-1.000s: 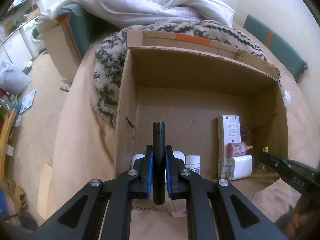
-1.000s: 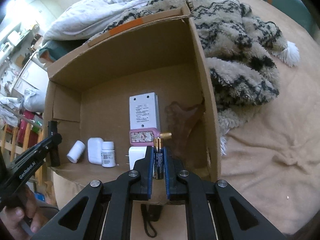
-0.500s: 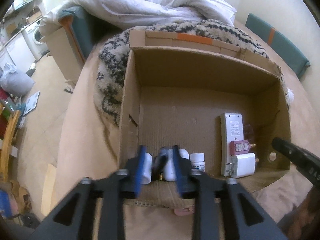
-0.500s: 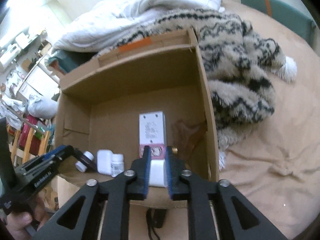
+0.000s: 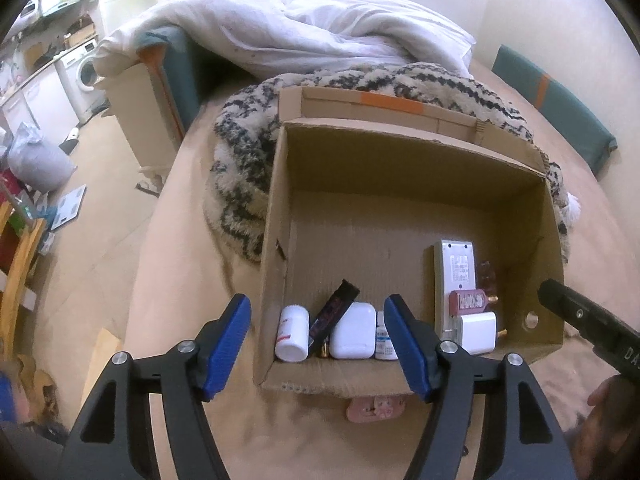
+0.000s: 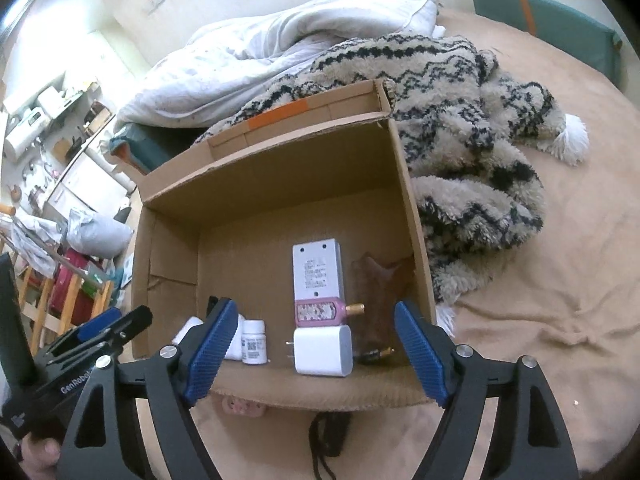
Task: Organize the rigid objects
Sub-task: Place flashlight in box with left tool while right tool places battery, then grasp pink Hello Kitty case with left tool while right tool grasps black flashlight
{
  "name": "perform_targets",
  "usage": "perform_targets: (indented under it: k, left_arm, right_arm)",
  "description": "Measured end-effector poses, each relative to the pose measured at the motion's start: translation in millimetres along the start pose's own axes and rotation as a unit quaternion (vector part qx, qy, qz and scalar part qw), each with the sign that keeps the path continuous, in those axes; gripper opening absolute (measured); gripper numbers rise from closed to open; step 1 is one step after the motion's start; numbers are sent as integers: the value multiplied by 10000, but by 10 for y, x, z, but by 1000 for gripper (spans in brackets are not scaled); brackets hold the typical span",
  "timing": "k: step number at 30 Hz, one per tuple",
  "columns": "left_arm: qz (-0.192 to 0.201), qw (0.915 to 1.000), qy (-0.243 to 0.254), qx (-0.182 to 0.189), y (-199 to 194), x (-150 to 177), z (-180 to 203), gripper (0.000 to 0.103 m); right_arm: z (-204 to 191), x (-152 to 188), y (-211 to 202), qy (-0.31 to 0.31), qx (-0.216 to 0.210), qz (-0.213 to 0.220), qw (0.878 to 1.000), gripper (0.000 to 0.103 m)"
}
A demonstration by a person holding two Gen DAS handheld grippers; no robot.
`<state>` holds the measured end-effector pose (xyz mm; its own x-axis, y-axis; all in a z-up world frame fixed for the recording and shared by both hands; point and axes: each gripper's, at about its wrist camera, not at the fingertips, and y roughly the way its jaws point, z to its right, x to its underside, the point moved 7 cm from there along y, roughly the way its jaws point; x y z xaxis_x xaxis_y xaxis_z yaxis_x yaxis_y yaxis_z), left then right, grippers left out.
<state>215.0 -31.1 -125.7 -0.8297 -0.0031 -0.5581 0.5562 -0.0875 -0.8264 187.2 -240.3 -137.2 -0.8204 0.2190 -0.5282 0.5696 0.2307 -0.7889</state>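
An open cardboard box [image 5: 276, 216] [image 6: 408, 216] lies on the bed. Along its near wall lie a white bottle [image 5: 293, 333], a black stick [image 5: 334, 316], a white case [image 5: 354, 336], a small pill bottle [image 6: 254, 341], a white remote [image 6: 317, 274], a pink perfume bottle [image 6: 320, 312], a white charger [image 6: 323, 351] and a battery [image 6: 374, 355]. My left gripper [image 5: 318, 346] is open and empty above the box's near left part. My right gripper [image 6: 316, 354] is open and empty above the near right part.
A patterned fuzzy blanket [image 6: 472, 128] and a white duvet [image 5: 304, 36] lie behind the box. A pink item [image 5: 374, 408] and a black cord [image 6: 330, 436] lie on the bed just before the box. The floor with clutter drops off at left [image 5: 60, 200].
My left gripper opened and let the black stick drop into the box. My right gripper opened and let the battery drop by the charger. Both grippers rose and pulled back.
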Motion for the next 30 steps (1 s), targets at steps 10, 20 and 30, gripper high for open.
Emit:
perform_targets:
  k: [10, 20, 30]
  left_arm:
    - [-161, 9998, -93, -14, -101, 258, -25, 66]
    - [-589, 9981, -145, -101, -10, 563, -42, 66]
    - [-1332, 9911, -1, 4, 387, 838, 140, 66]
  right_arm:
    - [-32, 173, -117, -168, 90, -66, 9998, 85]
    - [5, 541, -157, 296, -145, -595, 9977, 85]
    - [123, 811, 119, 947, -245, -1342, 9861, 85]
